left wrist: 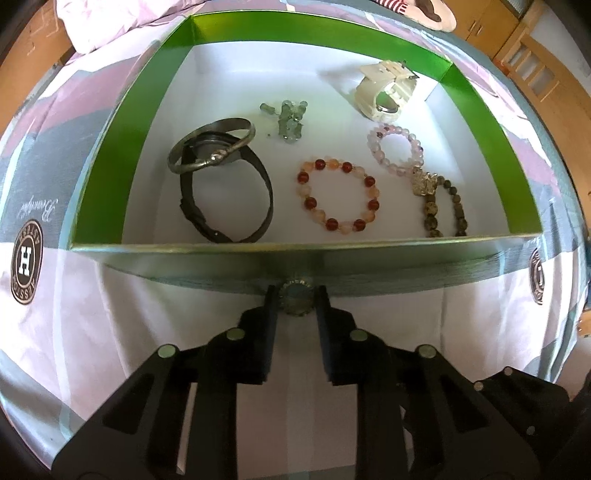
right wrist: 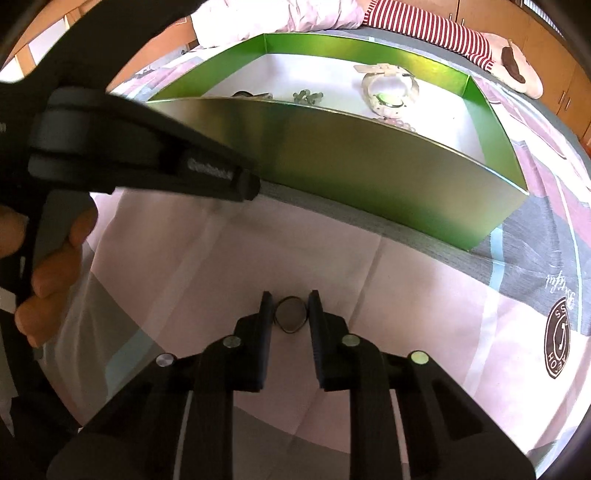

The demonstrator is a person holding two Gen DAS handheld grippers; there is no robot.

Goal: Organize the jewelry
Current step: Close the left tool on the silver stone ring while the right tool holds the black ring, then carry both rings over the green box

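Observation:
A green box (left wrist: 110, 177) with a white floor lies on the bedspread; it holds a black watch (left wrist: 229, 199), a metal bangle (left wrist: 210, 147), a red bead bracelet (left wrist: 338, 195), a pink bead bracelet (left wrist: 395, 149), a dark bead bracelet (left wrist: 443, 210), green beads (left wrist: 290, 120) and a white watch (left wrist: 386, 92). My left gripper (left wrist: 295, 297) is shut on a round ornate ring (left wrist: 296, 298), just in front of the box's near wall. My right gripper (right wrist: 290, 310) is shut on a flat round dark ring piece (right wrist: 291, 315) above the bedspread, short of the box (right wrist: 369, 166).
The patterned pink and grey bedspread (right wrist: 221, 240) covers the surface. The left hand-held gripper and hand (right wrist: 92, 155) fill the upper left of the right wrist view. A striped sleeve (right wrist: 424, 26), pink bedding and wooden cabinets lie beyond the box.

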